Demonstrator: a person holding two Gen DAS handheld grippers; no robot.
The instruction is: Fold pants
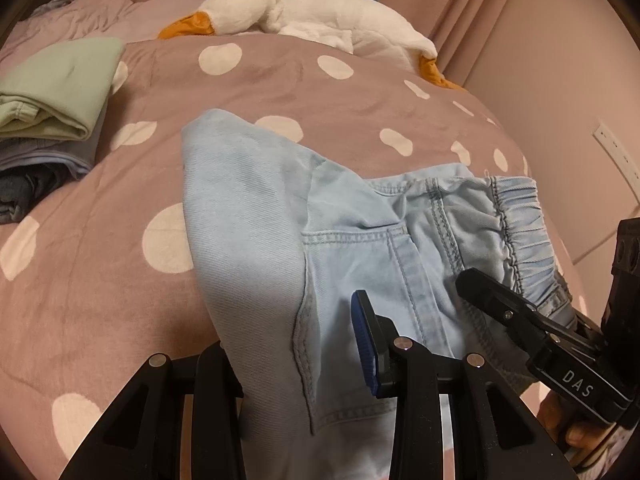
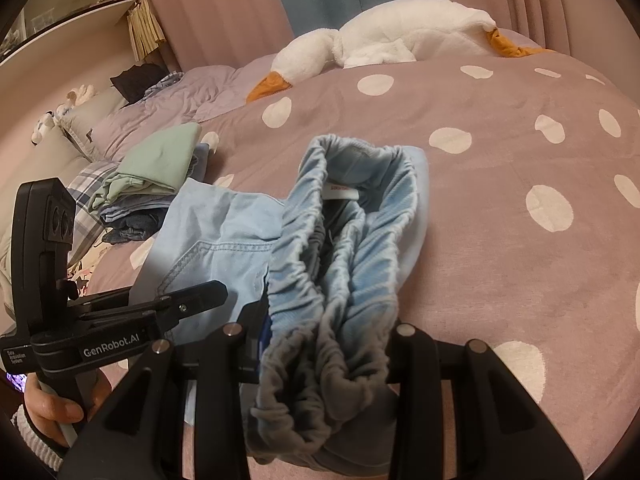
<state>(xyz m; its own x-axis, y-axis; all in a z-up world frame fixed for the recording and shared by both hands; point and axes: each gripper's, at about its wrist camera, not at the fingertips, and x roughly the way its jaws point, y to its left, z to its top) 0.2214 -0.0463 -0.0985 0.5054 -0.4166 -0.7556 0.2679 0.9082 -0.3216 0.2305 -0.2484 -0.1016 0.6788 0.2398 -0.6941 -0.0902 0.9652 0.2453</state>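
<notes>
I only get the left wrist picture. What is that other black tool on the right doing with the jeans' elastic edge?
Observer: The right gripper has the bunched waistband of the pants between its fingers.
Operator: Is there anything inside the waistband?
Observer: A small white label is sewn inside it.
Operator: What's left of the clothes pile?
Observer: Plaid fabric, perhaps a pillow, lies beside the folded stack.
</notes>
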